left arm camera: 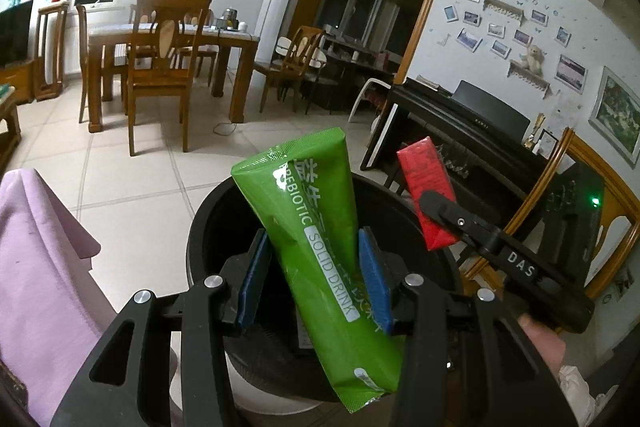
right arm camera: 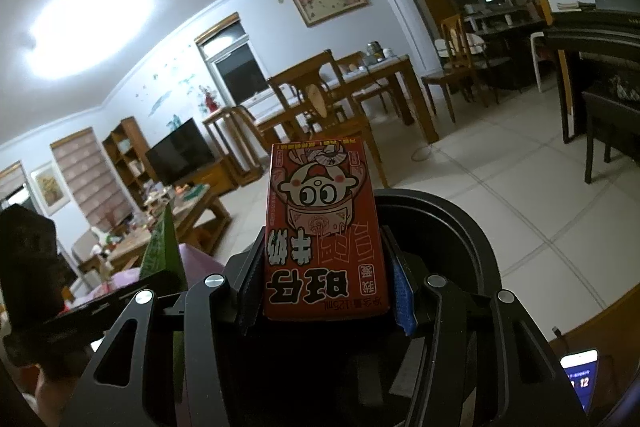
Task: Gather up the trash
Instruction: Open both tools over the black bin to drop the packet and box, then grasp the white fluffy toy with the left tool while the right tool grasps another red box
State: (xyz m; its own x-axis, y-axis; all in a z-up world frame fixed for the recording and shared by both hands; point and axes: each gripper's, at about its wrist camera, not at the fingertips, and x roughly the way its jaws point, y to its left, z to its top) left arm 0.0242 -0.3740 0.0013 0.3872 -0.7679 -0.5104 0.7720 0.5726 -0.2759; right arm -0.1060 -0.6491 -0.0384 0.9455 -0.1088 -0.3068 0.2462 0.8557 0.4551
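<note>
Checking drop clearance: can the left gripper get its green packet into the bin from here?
Probably yes. The left gripper holds the green packet over the bin, whose mouth looks open below. The right gripper with its red carton is off to the side, not between.

Legible text: "PREBIOTIC SOLID DRINK" on the green packet (left arm camera: 320,239), "DAS" on the right gripper (left arm camera: 520,264), "125ml" on the red carton (right arm camera: 326,227).

Dim indoor light — ceiling glare (right arm camera: 92,27) blown out, fisheye edges bent and dark
</note>
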